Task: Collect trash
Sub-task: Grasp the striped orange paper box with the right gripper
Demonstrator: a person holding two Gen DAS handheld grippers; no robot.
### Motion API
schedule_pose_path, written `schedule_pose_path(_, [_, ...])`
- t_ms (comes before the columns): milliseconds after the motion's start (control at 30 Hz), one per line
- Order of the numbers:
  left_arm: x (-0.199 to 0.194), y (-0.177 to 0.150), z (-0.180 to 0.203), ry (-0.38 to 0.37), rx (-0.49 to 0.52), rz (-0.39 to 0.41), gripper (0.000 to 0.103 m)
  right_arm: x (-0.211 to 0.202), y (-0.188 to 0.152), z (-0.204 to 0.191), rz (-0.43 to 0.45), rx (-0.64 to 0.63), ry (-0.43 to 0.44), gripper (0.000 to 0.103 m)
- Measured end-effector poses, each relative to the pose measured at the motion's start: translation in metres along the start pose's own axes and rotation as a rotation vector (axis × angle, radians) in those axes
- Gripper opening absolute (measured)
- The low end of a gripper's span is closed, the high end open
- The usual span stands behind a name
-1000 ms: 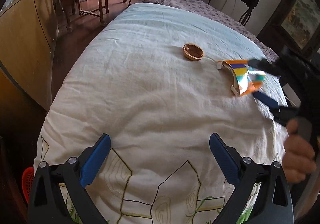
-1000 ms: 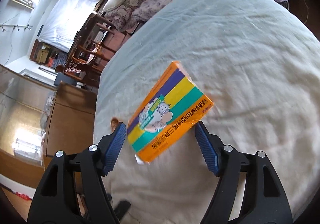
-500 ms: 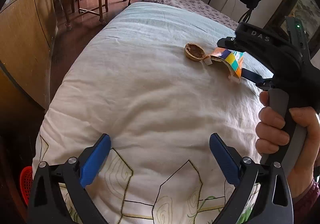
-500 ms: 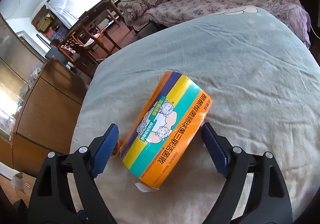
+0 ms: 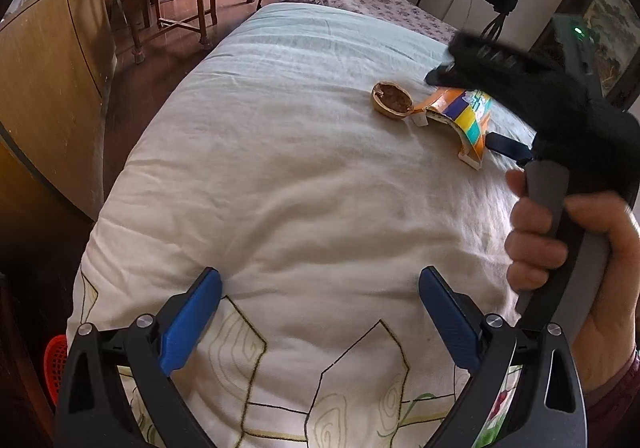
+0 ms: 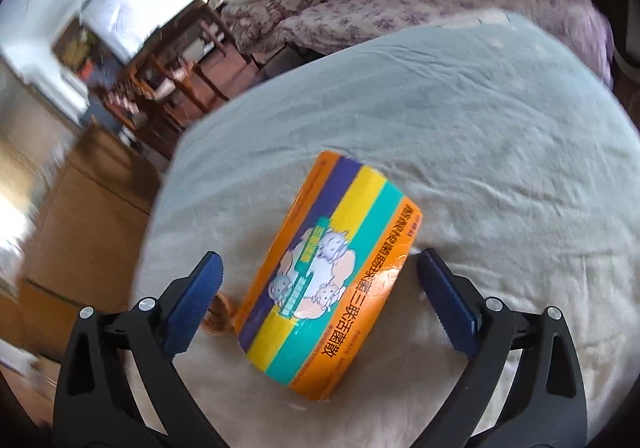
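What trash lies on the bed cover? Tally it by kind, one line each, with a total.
Striped cardboard box, flattened and bent: 1
Walnut shell half: 1
Total: 2 pieces on the bed cover

The box lies between the fingers of the right gripper, whose jaws are opening and not pressing it; the shell touches the box's end.
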State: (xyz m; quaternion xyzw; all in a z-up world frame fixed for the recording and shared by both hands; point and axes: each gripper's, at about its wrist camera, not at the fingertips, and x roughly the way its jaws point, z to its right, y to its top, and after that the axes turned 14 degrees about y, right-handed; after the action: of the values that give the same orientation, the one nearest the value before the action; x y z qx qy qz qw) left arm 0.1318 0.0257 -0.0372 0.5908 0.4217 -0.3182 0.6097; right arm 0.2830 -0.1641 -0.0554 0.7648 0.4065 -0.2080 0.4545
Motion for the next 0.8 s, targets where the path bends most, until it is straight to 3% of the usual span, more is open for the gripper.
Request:
schedule_pose_path(33, [0.000,0.000,0.000,0.000,0.000,0.000,0.097,0.001,-0.002,-0.005,-0.002,-0.047,-0.063,0.088])
schedule_pose_path(100, [0.001,0.000,0.000,-0.001,-0.003,0.001,0.097,-0.004,-0.002,-0.003,0.008,-0.049,-0.092,0.077])
schedule_pose_path(200, [0.001,0.000,-0.001,-0.004,-0.006,0.001,0.097,-0.018,0.001,0.012,-0.013,0.003,-0.041,0.075])
schedule_pose_path(400, [0.000,0.001,-0.005,-0.027,-0.046,-0.010,0.097,-0.060,-0.007,0.047,-0.015,0.028,-0.134,0.077])
schedule_pose_path(500, [-0.001,0.002,-0.005,-0.038,-0.062,-0.012,0.097,-0.076,-0.004,0.069,-0.001,0.110,-0.059,0.077])
schedule_pose_path(633, [-0.002,0.002,-0.004,-0.045,-0.061,-0.011,0.097,-0.091,-0.002,0.076,0.091,0.191,0.070,0.085])
schedule_pose_path(800, [0.000,0.001,0.000,-0.035,-0.044,-0.007,0.097,-0.068,-0.001,0.063,0.058,0.121,0.045,0.086])
